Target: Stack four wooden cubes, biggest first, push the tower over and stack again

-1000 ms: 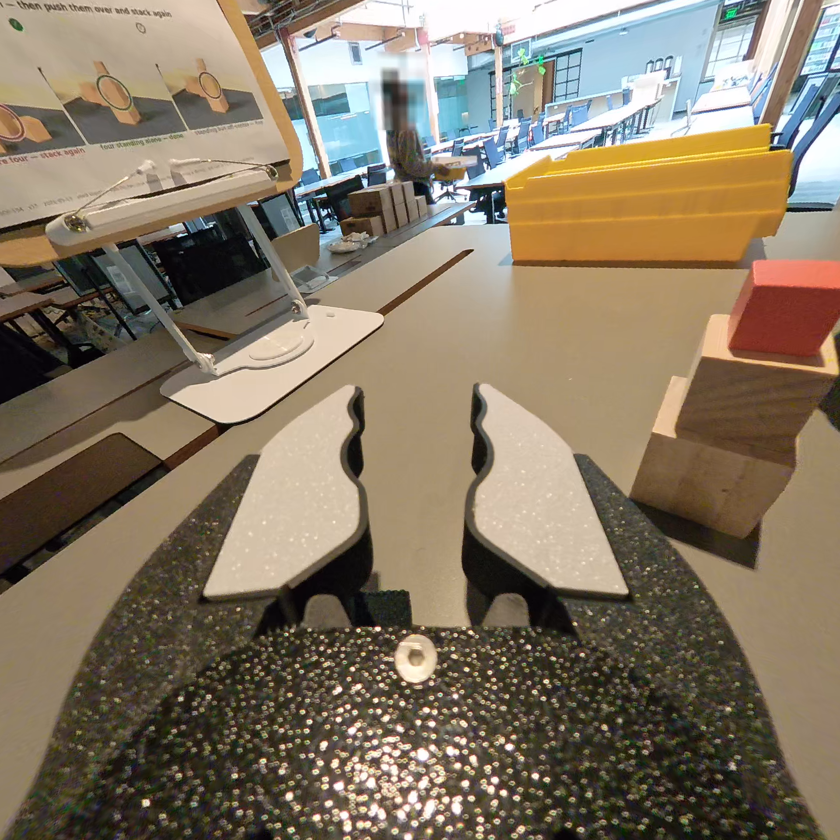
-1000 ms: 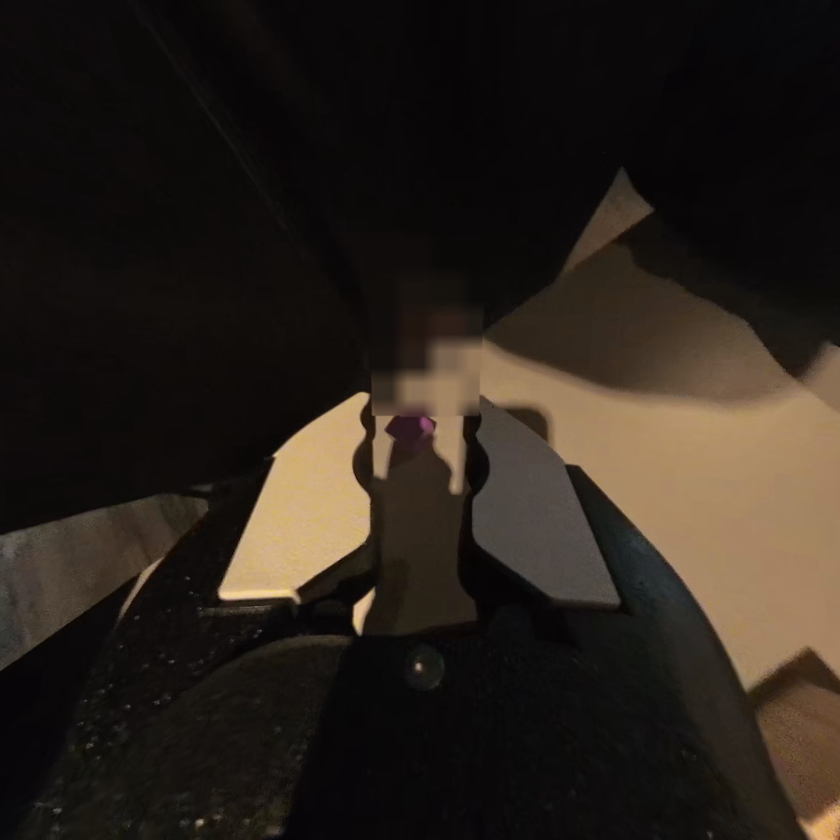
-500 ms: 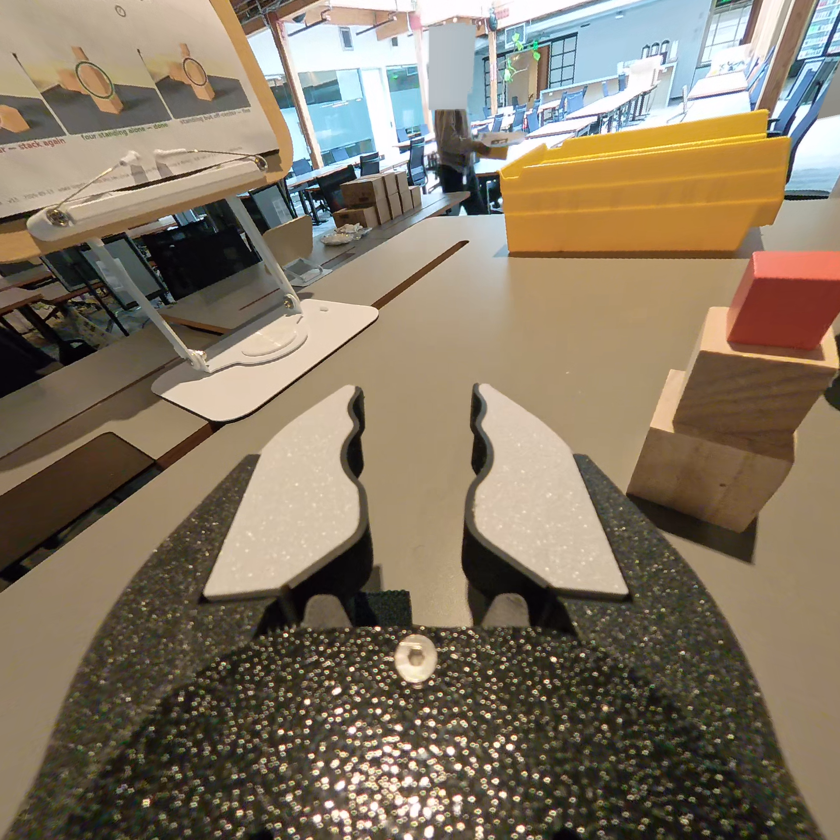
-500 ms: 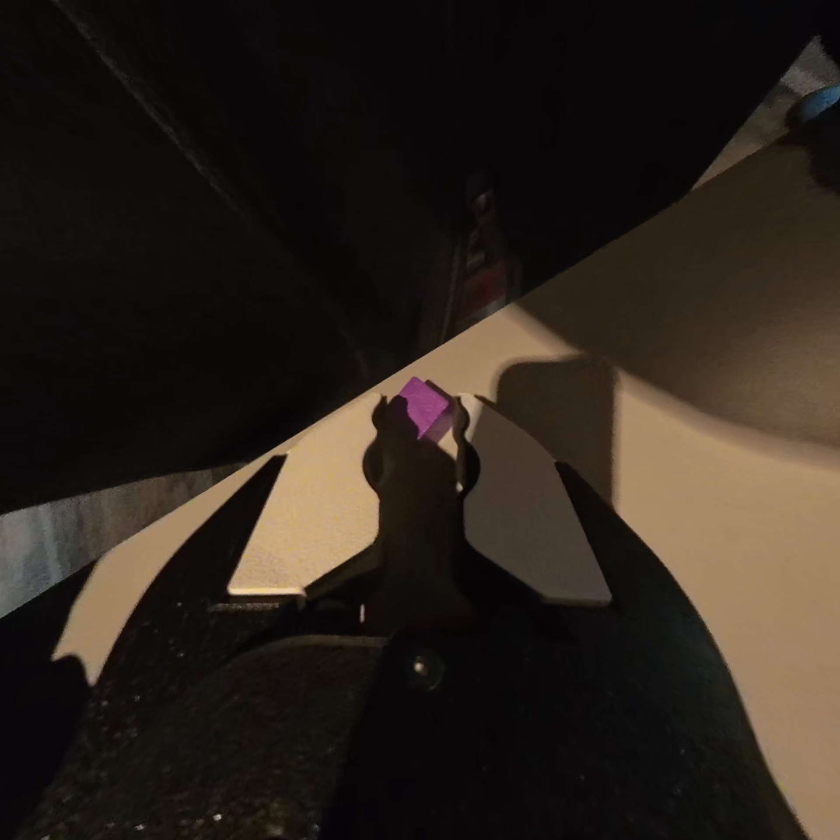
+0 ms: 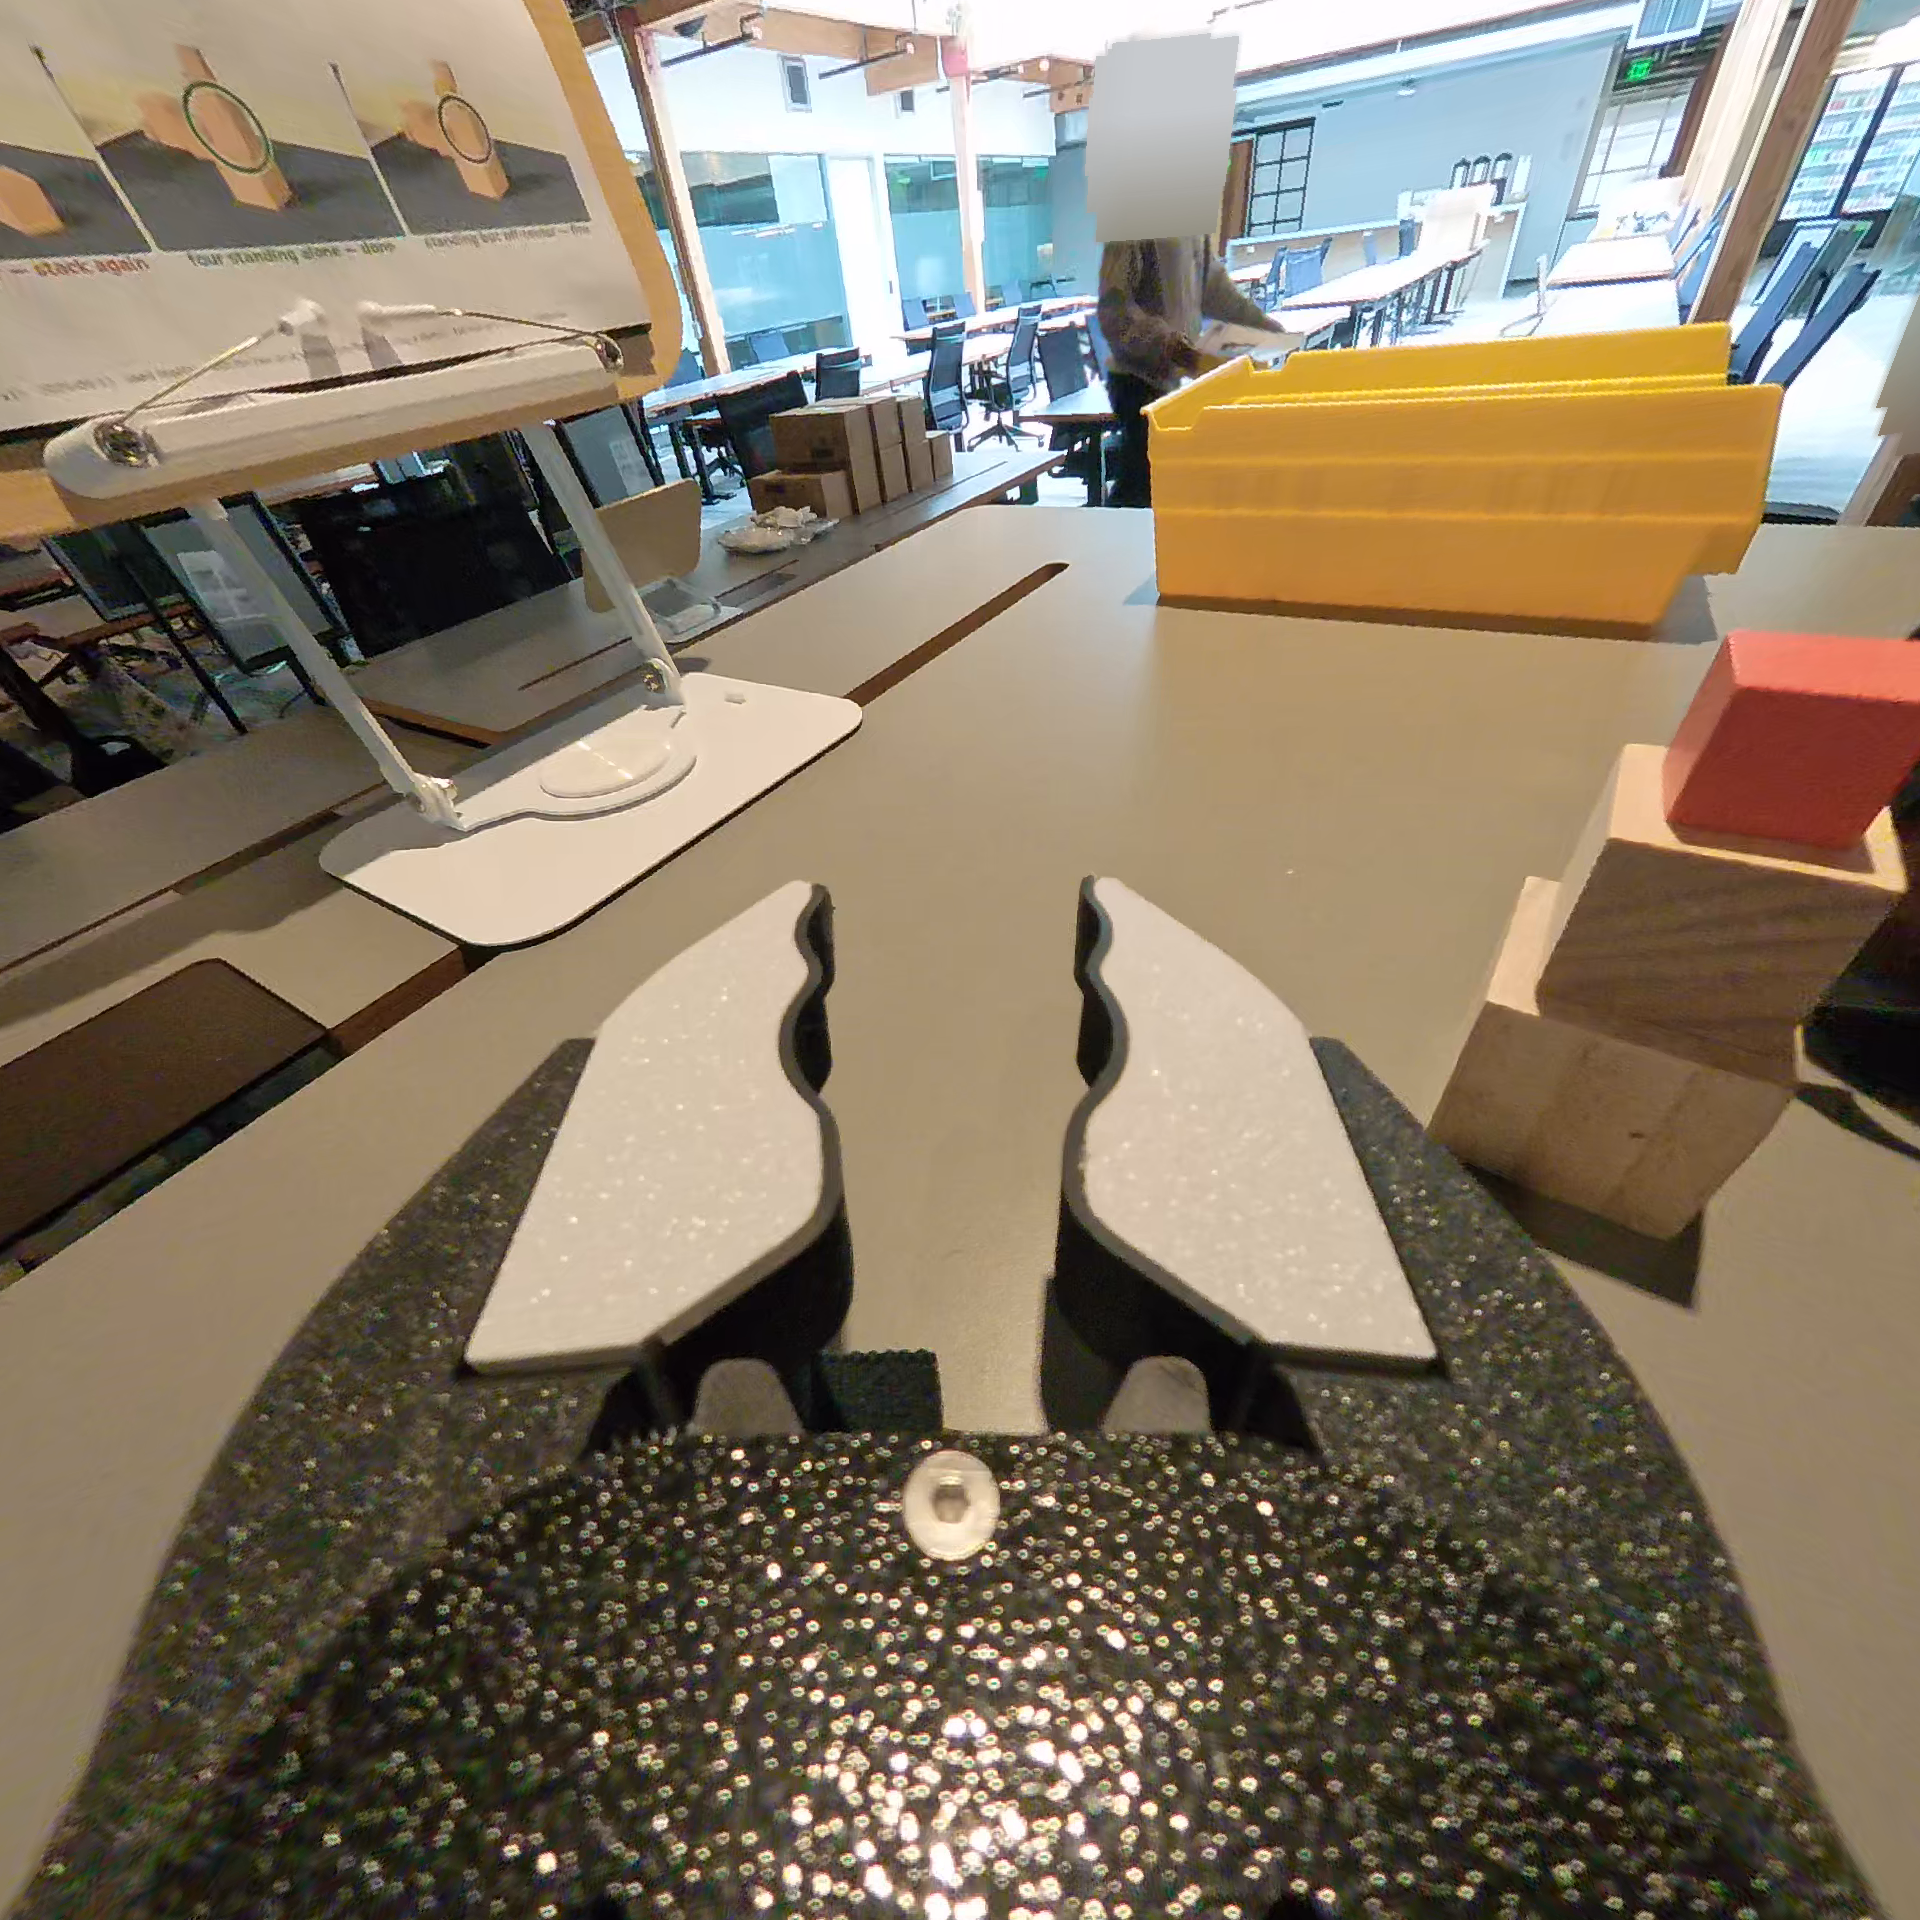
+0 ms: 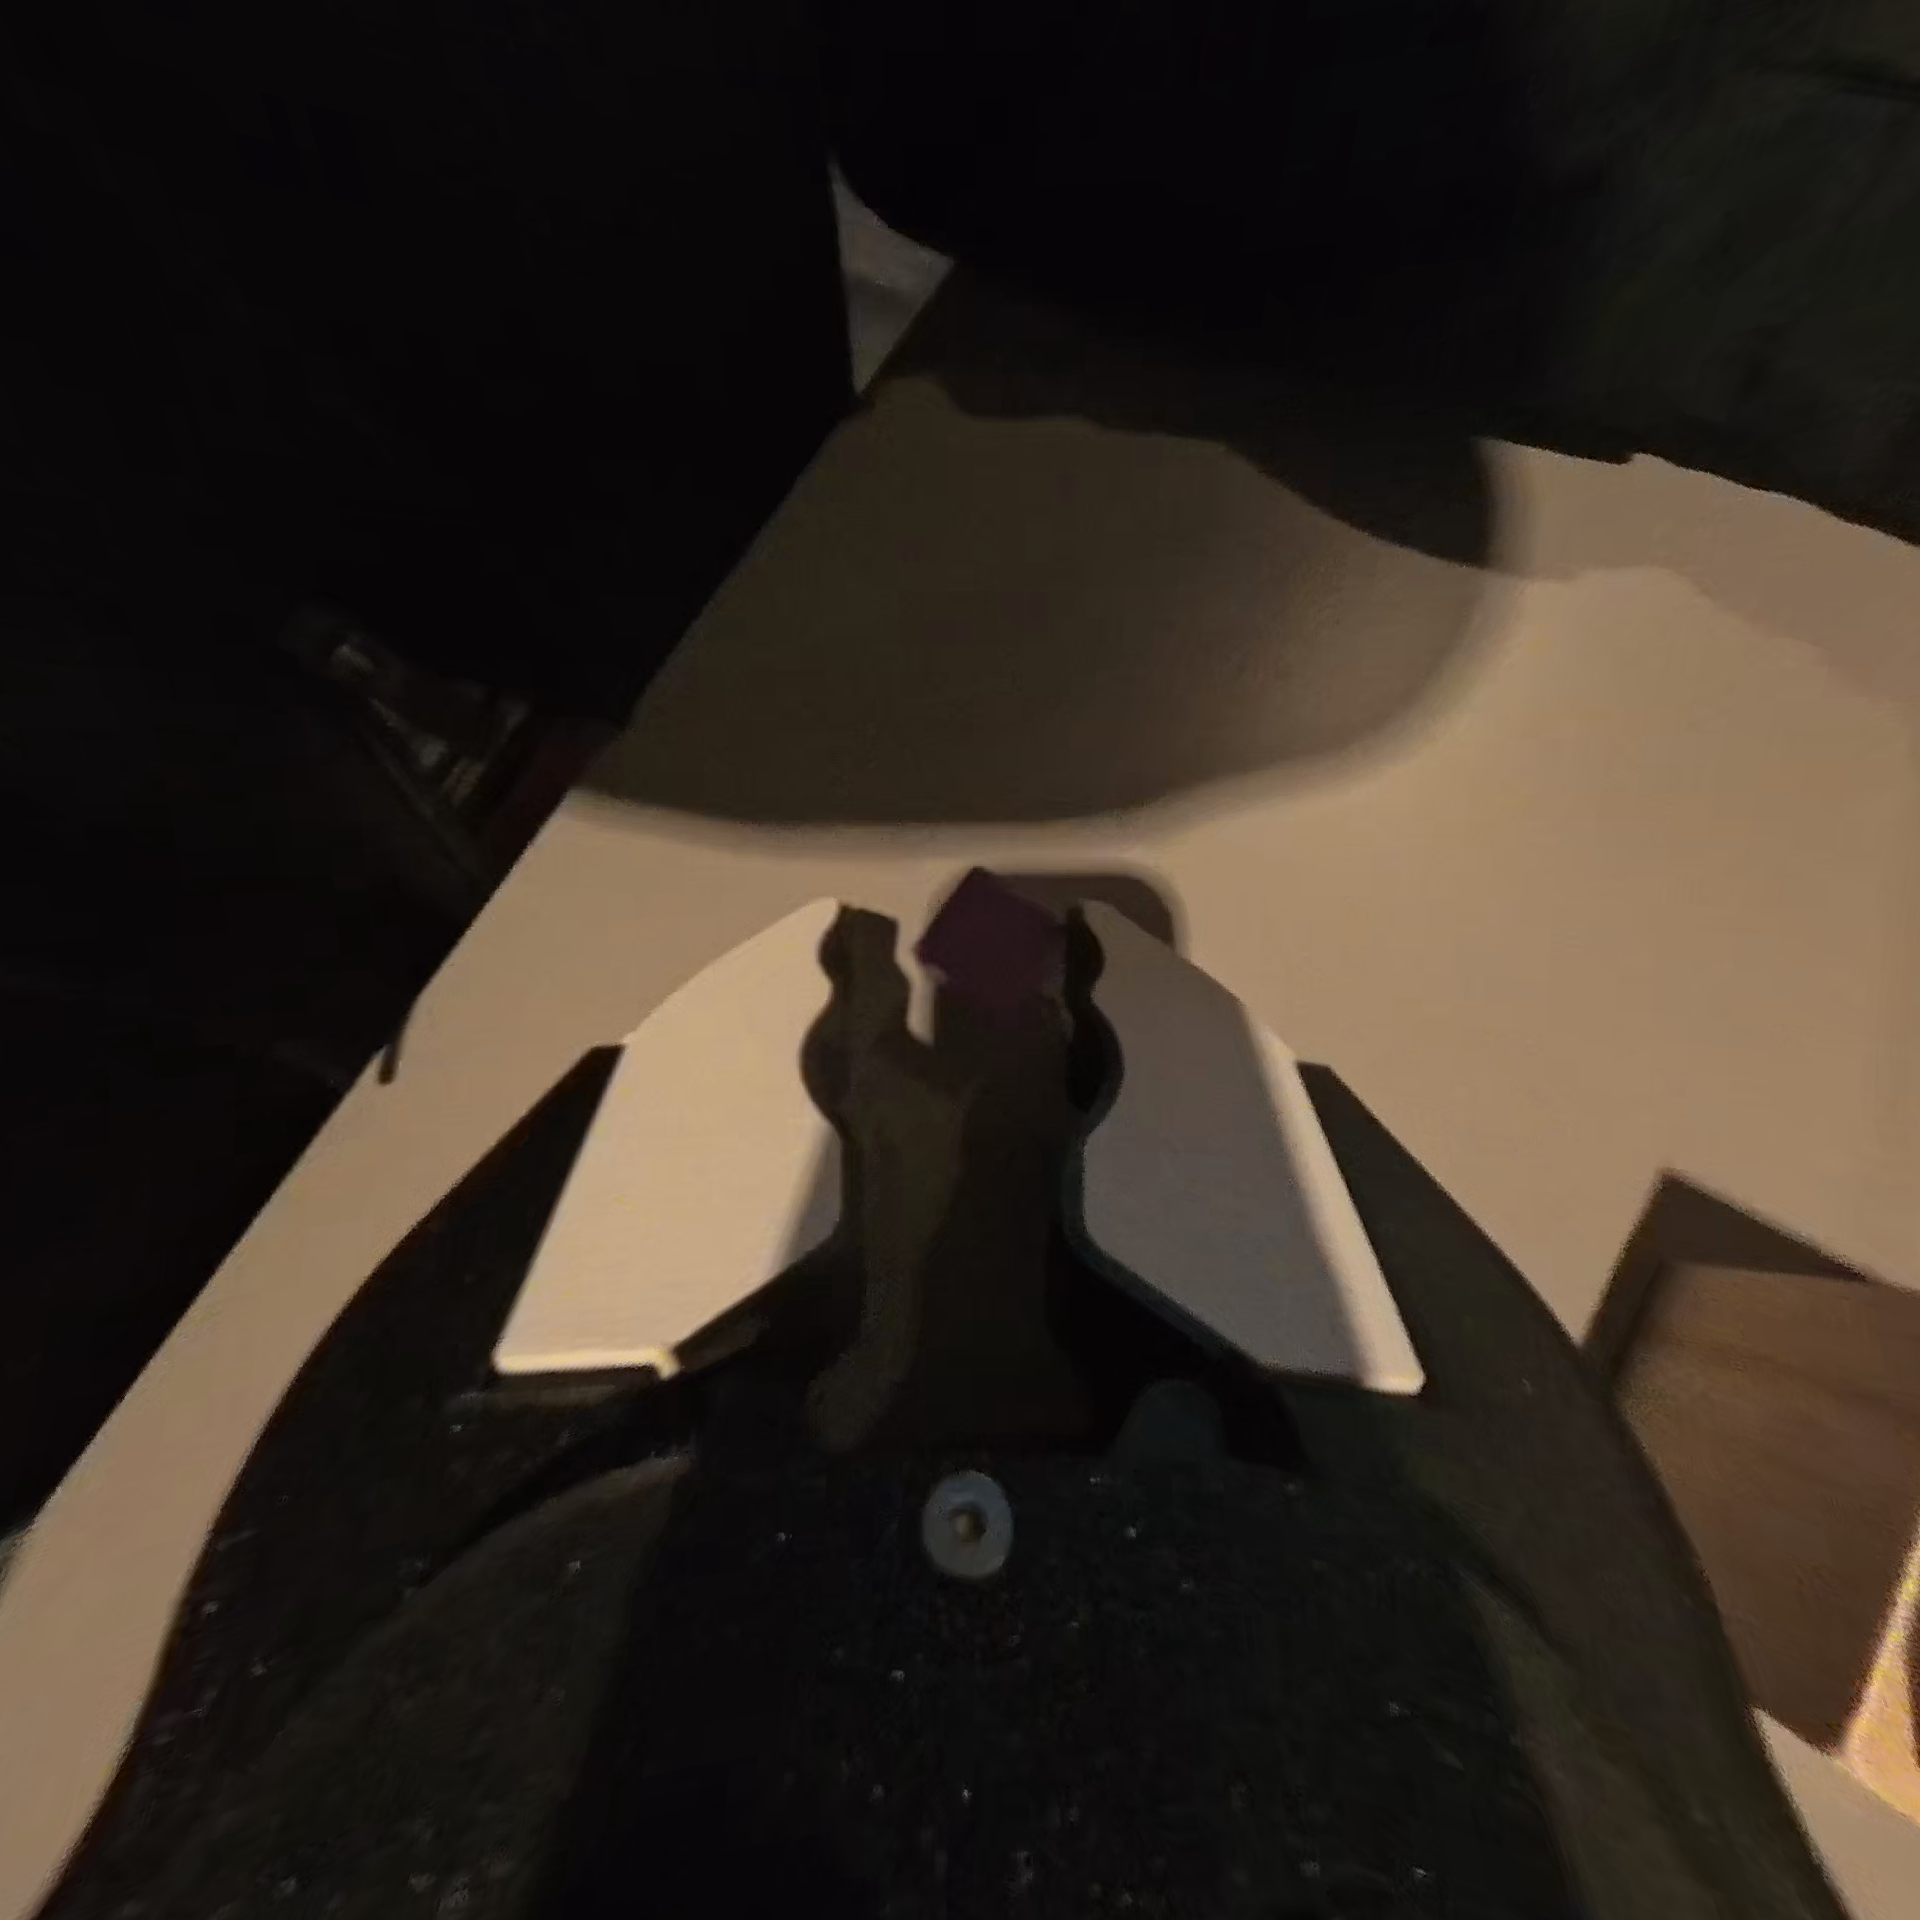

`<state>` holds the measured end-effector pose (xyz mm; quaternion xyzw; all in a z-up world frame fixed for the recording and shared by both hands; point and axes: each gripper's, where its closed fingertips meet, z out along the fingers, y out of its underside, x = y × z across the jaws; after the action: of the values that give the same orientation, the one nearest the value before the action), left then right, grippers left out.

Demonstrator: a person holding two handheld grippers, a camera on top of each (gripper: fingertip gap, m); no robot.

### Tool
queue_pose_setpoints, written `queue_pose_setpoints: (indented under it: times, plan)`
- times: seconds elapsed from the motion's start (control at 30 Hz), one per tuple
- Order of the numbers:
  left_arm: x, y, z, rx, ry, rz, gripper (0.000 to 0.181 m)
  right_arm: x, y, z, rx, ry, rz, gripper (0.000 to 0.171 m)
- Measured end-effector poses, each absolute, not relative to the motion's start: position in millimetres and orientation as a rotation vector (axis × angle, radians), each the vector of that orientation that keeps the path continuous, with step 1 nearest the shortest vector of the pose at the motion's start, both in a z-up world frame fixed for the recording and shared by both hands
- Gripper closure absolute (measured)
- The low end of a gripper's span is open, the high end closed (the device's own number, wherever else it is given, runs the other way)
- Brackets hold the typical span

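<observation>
In the left wrist view a stack stands at the right: a large wooden cube, a medium wooden cube on it, and a red cube on top. My left gripper is open and empty, low over the grey table, left of the stack. In the dim right wrist view my right gripper holds a small purple cube between its fingertips above the table. A wooden cube shows at the lower right there.
A white document stand holding an instruction sheet is at the left. Yellow bins sit at the table's far side. A person stands beyond them. Dark clothing fills the top of the right wrist view, near the table edge.
My right gripper has swung across the table with the purple cube still at its tips, and a wooden cube has come into its view. My left gripper has drifted only slightly.
</observation>
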<state>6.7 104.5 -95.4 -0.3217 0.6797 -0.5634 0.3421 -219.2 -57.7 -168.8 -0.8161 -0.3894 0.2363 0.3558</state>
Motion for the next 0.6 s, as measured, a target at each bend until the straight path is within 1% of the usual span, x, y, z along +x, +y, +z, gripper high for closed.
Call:
queue_pose_setpoints:
  times: [0.03,0.1,0.17,0.23,0.3,0.33,0.43,0.47,0.6]
  plan:
    - [6.8,104.5,-95.5,-0.838,1.768,-1.466,0.137,-220.8,-61.8,-167.1,-2.088,-1.024,0.654,0.123]
    - [6.8,104.2,-95.8,-0.837,1.771,-1.466,0.137,-222.4,-66.8,-162.0,-2.045,-1.045,0.71,0.118]
    - [6.9,104.1,-96.1,-0.838,1.775,-1.465,0.137,-220.2,-65.6,-162.6,-2.055,-1.033,0.713,0.117]
    - [7.1,104.0,-96.3,-0.839,1.776,-1.465,0.137,-215.1,-58.6,-170.2,-2.111,-1.01,0.638,0.12]
    - [7.3,103.8,-96.7,-0.839,1.779,-1.462,0.137,-213.9,-56.3,-178.3,-2.157,-1.024,0.566,0.119]
    - [7.4,103.7,-97.0,-0.839,1.782,-1.459,0.137,-214.1,-56.6,-182.0,-2.17,-1.047,0.528,0.12]
    - [7.5,103.2,-97.5,-0.837,1.785,-1.454,0.138,-209.3,-51.9,-185.3,-2.171,-1.056,0.43,0.144]
    - [7.4,103.0,-97.7,-0.836,1.786,-1.452,0.138,-205.8,-50.2,-185.3,-2.176,-1.043,0.422,0.148]
    - [7.4,102.7,-97.9,-0.833,1.788,-1.449,0.138,-193.2,-44.4,-185.2,-2.196,-0.988,0.399,0.147]
